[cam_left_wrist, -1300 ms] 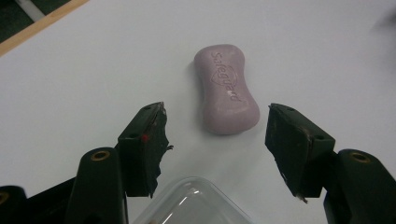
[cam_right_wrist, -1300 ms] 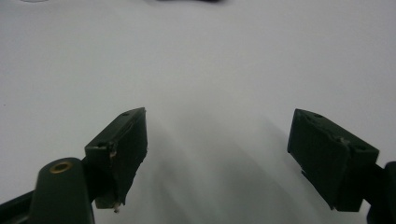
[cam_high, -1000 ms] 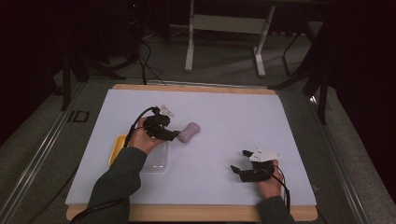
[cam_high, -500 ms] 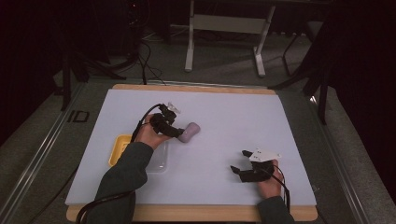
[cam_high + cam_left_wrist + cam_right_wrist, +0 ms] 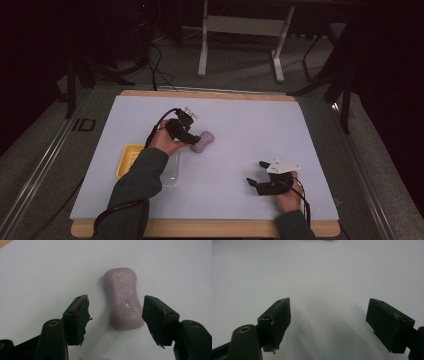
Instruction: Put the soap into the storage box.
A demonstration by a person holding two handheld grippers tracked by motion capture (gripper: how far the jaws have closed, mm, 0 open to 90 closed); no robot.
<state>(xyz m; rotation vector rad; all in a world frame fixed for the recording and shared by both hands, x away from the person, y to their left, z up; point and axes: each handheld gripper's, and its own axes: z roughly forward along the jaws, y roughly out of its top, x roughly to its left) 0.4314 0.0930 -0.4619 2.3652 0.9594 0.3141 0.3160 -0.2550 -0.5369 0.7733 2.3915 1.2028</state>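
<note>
Soap, a lilac waisted bar (image 5: 124, 299) stamped "Safeguard", lies flat on the white table sheet (image 5: 250, 125) left of centre, right of a yellow tray (image 5: 126, 157) and a clear plastic box (image 5: 172, 171). The left gripper (image 5: 115, 317) has its jaws spread wide, the bar's near end between them, untouched on either side. Further right, the right gripper (image 5: 328, 322) rests low near the front edge, jaws wide over bare sheet.

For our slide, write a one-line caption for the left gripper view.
Open left gripper straddles the near end of a purple soap bar on a white mat.
</note>
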